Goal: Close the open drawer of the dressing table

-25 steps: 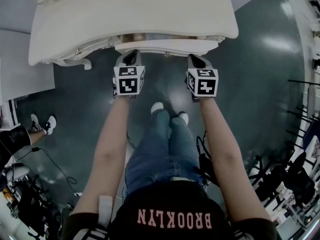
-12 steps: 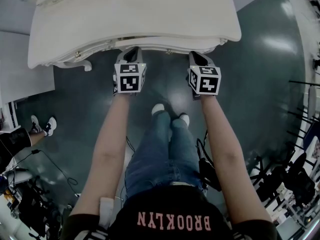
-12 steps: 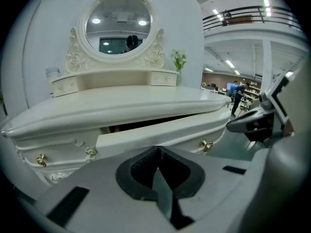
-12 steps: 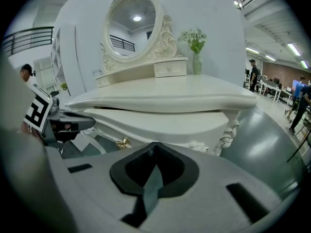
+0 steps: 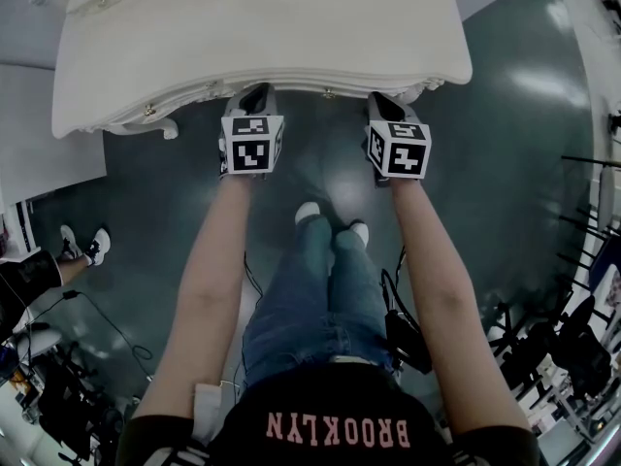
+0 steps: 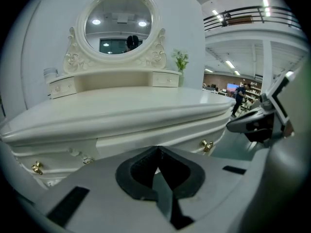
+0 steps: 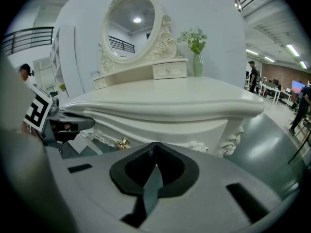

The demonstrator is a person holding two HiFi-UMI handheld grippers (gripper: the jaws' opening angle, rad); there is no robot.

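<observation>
The white dressing table [image 5: 262,27] fills the top of the head view. Its middle drawer [image 5: 320,89] sits back under the tabletop edge, with only a thin strip of its front and a small knob [image 5: 328,93] showing. My left gripper [image 5: 254,99] and right gripper [image 5: 382,101] are both at the drawer front, one on each side of the knob, both shut on nothing. In the left gripper view the shut tips [image 6: 156,150] sit right at the drawer front [image 6: 141,137], with a gold knob [image 6: 207,145] to the right. The right gripper [image 7: 155,145] points at the table's right front, a gold knob [image 7: 121,142] to its left.
An oval mirror [image 6: 120,25] and small upper drawers stand on the table, with a vase of flowers [image 7: 196,57] at its right. The person's legs and shoes [image 5: 328,223] are below the drawer. Another person's feet [image 5: 82,241], cables and stands [image 5: 572,348] line the floor's edges.
The drawer has slid in from sticking out to tucked under the tabletop. Both grippers moved forward with it, towards the table.
</observation>
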